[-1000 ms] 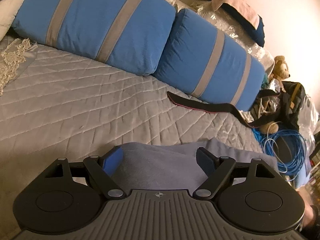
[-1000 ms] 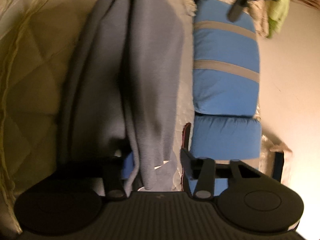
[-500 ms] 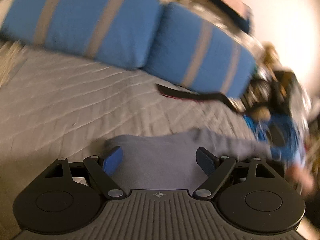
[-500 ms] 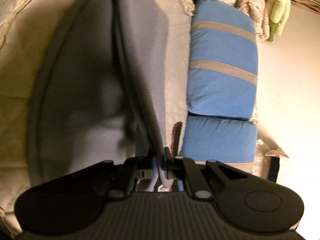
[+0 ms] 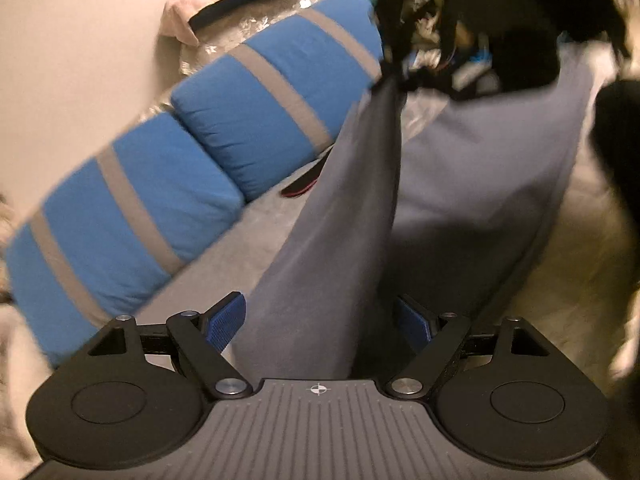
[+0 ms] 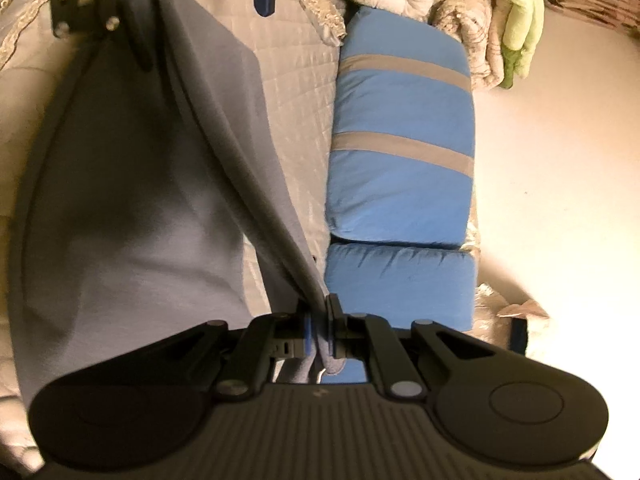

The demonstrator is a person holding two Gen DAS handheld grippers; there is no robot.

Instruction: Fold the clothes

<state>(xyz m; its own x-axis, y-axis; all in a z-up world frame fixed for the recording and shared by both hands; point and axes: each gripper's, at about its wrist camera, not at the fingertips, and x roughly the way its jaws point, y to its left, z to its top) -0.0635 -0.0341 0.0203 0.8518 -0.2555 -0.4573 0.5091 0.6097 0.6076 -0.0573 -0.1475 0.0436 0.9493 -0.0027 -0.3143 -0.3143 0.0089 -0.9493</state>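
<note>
A grey garment (image 5: 340,240) hangs stretched over the quilted bed. In the left wrist view my left gripper (image 5: 320,320) is open, its blue pads either side of the cloth fold without pinching it. In the right wrist view my right gripper (image 6: 318,332) is shut on the garment's (image 6: 160,200) edge, lifting a taut fold. The left gripper (image 6: 120,12) shows at the top left of that view, at the garment's far end. The right gripper shows dark and blurred at the top of the left wrist view (image 5: 400,68).
Two blue cushions with grey stripes (image 5: 200,160) line the wall side of the bed (image 6: 296,80). A pile of pale and green bedding (image 6: 460,12) sits beyond them. Dark clutter (image 5: 480,20) lies at the bed's far end. A dark strap (image 5: 304,184) lies by the cushions.
The right gripper closed on the garment's edge and lifted it. The left gripper swung round and rose, the cloth now hanging between its open fingers.
</note>
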